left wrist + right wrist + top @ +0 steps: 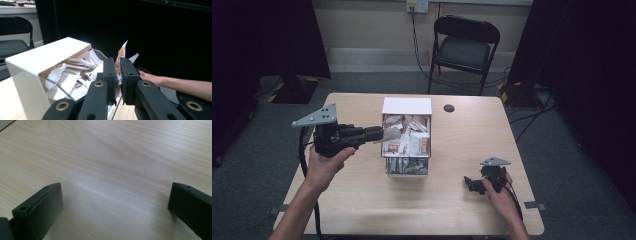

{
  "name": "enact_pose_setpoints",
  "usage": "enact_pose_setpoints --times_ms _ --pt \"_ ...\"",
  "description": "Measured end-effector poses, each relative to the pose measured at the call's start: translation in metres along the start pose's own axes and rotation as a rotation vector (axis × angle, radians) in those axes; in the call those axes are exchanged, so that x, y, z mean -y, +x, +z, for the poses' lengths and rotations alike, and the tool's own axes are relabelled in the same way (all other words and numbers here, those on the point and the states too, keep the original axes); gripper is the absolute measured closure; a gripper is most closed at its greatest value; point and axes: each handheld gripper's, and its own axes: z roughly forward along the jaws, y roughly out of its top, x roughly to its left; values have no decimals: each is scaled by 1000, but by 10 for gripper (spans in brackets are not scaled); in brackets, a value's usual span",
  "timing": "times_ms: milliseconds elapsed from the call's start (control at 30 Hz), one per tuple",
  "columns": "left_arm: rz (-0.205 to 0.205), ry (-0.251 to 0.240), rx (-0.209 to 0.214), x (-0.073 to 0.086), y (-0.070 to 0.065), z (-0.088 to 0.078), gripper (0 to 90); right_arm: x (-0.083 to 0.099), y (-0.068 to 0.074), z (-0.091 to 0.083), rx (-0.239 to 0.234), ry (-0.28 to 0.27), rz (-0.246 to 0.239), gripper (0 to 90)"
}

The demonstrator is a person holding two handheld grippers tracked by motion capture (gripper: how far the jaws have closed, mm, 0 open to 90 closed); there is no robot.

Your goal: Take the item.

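Desk (120,152): pale wood-grain laminate, smooth, faint sheen. Box (406,106): white, matt, smooth. Packets (75,72) inside: crinkled paper. Tool (118,75) jaws: matt black plastic.

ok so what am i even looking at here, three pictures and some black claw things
A person sits at a wooden table with a hand-held two-jaw gripper in each hand. One picture looks down from above; the other two come from cameras riding on the grippers. In the middle stands a white box with clear compartments full of paper packets. The left gripper is shut on a packet at the box's edge. The right gripper rests low over bare table, jaws wide apart, holding nothing. A folding chair stands behind.
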Motion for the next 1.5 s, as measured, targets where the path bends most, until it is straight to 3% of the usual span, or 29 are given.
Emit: enact_pose_setpoints --times_ms 433,700,800,1000,1267,1500 --pt "-6 -26 -41 3 7 -30 840 0 0 0 0 0 1 0" --pt "-9 -9 -104 6 14 -46 840 0 0 0 0 0 0 0" --pt "-20 -6 -143 12 21 -55 840 0 0 0 0 0 0 0" --pt "-41 -8 -181 21 31 -63 841 0 0 0 0 0 0 0" --pt "-43 55 -254 41 42 -66 840 0 0 0 0 0 0 0" --pt "-62 87 -283 53 49 -67 840 0 0 0 0 0 0 0"
